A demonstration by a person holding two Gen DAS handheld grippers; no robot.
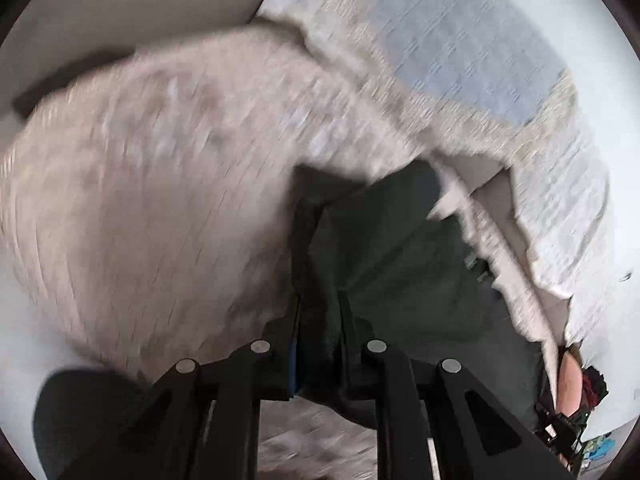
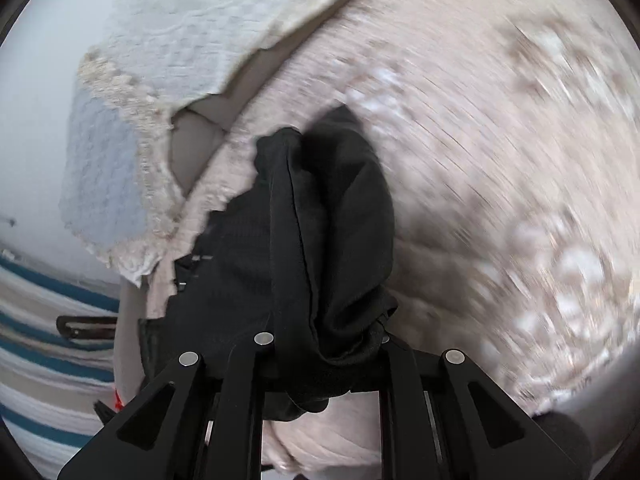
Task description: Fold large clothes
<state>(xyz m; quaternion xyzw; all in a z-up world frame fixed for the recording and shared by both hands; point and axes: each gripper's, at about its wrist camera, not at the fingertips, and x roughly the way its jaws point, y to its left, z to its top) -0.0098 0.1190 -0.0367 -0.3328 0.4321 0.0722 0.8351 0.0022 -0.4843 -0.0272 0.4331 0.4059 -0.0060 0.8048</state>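
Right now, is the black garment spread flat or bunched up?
Bunched, not flat. The black garment is gathered into thick folds between the right gripper fingers, and the left gripper pinches another gathered edge over the beige bedding.

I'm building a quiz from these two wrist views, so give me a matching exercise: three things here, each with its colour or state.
Things:
1. black garment
2. quilted blanket
3. left gripper

Colour or state:
A. pale white with a fringed edge
B. shut on cloth
C. dark, bunched up over the pinkish cover

Pairs: 1-C, 2-A, 3-B
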